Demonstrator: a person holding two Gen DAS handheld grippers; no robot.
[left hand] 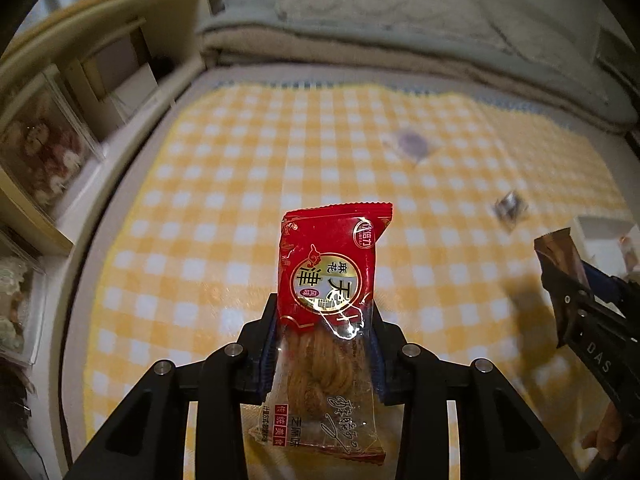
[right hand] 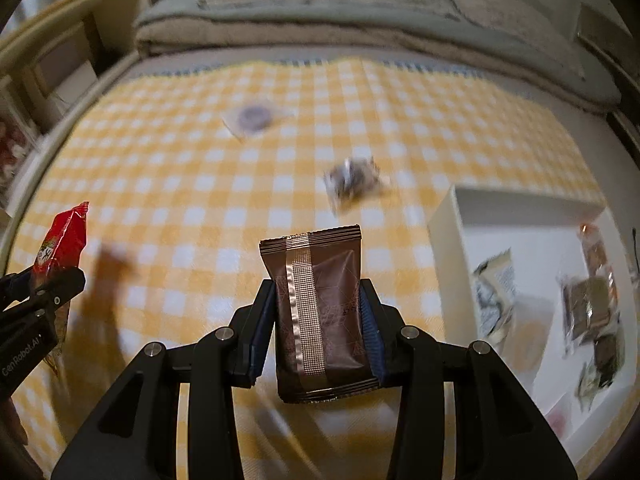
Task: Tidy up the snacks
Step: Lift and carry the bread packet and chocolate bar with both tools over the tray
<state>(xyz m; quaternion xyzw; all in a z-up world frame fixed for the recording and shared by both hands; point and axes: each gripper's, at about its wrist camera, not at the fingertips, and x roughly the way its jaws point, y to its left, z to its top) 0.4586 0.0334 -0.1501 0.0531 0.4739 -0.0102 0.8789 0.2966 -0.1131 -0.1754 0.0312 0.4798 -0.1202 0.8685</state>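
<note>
Red snack pack (left hand: 328, 280) pinched by left gripper (left hand: 324, 332), brown pack (right hand: 320, 312) by right gripper (right hand: 320, 320). Slick wrappers; slip possible before white box (right hand: 452, 240) reached.

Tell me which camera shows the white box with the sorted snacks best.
The right wrist view: the white box shows its open inside with several packets. The left wrist view catches only a blurred corner at the right edge.
</note>
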